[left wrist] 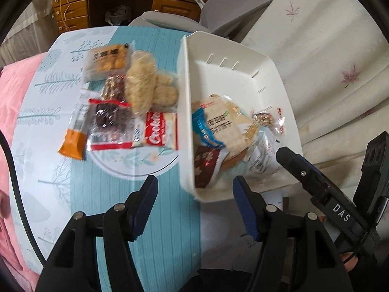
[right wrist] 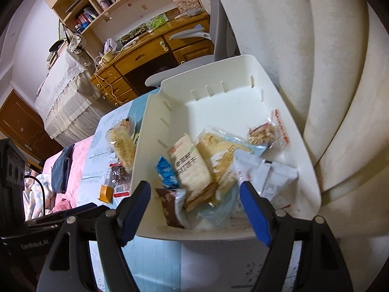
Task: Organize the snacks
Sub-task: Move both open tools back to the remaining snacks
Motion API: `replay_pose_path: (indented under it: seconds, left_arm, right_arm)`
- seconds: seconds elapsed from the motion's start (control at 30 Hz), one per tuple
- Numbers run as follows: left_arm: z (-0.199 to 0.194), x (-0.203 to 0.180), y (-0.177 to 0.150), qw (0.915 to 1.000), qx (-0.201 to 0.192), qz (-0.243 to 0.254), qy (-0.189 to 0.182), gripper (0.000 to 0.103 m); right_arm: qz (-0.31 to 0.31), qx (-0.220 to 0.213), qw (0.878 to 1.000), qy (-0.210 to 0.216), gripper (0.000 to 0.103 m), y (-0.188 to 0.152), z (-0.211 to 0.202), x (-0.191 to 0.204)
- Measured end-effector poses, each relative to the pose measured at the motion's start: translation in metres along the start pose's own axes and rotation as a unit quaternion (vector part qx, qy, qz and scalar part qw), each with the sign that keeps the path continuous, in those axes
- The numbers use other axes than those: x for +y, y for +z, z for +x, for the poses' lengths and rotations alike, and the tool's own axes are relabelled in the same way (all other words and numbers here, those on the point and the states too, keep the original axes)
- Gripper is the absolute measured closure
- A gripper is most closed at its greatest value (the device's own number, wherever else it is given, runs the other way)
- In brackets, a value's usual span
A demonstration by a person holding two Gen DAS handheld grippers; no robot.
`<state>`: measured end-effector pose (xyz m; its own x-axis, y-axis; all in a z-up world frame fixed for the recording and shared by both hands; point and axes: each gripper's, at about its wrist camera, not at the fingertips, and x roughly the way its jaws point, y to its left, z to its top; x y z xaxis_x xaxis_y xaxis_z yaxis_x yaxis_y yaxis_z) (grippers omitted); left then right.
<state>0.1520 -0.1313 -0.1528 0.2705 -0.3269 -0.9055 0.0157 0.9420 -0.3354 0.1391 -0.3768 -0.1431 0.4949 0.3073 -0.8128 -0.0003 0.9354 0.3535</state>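
Roughly half done: several packets lie in the white plastic bin (left wrist: 272, 77) at the table's right edge; the loose wrapped snacks (left wrist: 121, 107) remain mid-table. Left gripper (left wrist: 194, 206) and right gripper (right wrist: 195, 209) both gape wide, empty.

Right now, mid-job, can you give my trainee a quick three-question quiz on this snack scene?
1. True or false: the white bin already holds several snack packets.
2. Which packet lies on the table, outside the bin? A) orange packet B) brown packet C) blue packet
3. Fill in: both the left gripper and the right gripper have their jaws ____.

Key: 1 true; 2 A; 3 open
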Motion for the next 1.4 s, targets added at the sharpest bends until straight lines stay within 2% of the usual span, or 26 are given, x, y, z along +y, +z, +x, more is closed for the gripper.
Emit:
replay_pose_path:
  seconds: [0.43, 0.97, 1.23, 1.4]
  left_arm:
    - [-0.023, 0.068, -0.010, 0.9993, 0.021, 0.010, 0.028, 0.038]
    - [-0.053, 0.160, 0.009, 0.9965, 0.024, 0.065, 0.046, 0.037]
    - [-0.047, 0.188, 0.024, 0.9945, 0.018, 0.098, 0.034, 0.037]
    - [-0.033, 0.196, 0.033, 0.9935, 0.016, 0.110, 0.022, 0.037]
  right_arm:
    - [0.005, -0.002, 1.000, -0.008, 0.027, -0.020, 0.008, 0.063]
    - [0.039, -0.047, 0.998, -0.005, 0.027, -0.034, 0.032, 0.154]
    - [0.107, -0.067, 0.992, -0.016, 0.027, -0.039, 0.050, 0.172]
    - [0.097, -0.088, 0.991, -0.036, 0.027, -0.037, 0.059, 0.184]
